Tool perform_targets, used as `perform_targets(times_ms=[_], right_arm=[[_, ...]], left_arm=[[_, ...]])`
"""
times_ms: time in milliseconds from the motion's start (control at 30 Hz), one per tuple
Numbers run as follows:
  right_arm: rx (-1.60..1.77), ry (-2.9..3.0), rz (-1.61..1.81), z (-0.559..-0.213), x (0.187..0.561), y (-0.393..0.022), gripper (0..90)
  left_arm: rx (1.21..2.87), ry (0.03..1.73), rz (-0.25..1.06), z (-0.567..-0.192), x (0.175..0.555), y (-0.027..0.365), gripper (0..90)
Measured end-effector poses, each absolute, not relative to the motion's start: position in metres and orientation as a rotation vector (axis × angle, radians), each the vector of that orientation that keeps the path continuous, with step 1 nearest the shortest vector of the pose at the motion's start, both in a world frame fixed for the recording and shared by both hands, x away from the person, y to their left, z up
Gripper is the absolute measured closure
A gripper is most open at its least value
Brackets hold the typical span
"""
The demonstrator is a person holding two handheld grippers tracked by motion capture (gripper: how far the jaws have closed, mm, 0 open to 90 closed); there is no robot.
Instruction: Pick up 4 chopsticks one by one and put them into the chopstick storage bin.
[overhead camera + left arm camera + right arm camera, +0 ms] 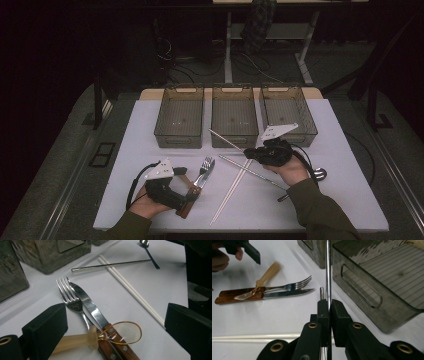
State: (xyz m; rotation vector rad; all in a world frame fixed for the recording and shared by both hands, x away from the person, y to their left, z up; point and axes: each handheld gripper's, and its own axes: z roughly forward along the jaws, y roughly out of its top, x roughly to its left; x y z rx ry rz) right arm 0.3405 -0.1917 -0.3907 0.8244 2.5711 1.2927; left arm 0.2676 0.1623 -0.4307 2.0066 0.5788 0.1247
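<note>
One white desk carried three smoky plastic bins in a row. Two white chopsticks and two metal chopsticks lay before them; the right tool was clamped on one metal chopstick, near the middle bin. The left tool gaped empty beside one fork, one knife and one spoon.

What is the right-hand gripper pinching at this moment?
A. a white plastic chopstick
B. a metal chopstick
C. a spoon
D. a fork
B: in the right gripper view the right gripper has its black jaws shut on a thin metal chopstick, which runs up between them toward the bins, while the fork lies on the table beside the knife.
</note>
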Motion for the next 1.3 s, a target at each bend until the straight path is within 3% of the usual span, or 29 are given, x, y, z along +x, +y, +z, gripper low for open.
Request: perform_targets(times_ms=[1300], right_arm=[[0.940,2.503,1.312,-0.358,0.387,-0.137,85.2]], left_arm=[[2.010,0.595,0.135,-0.432,0.270,0.162,0.0]])
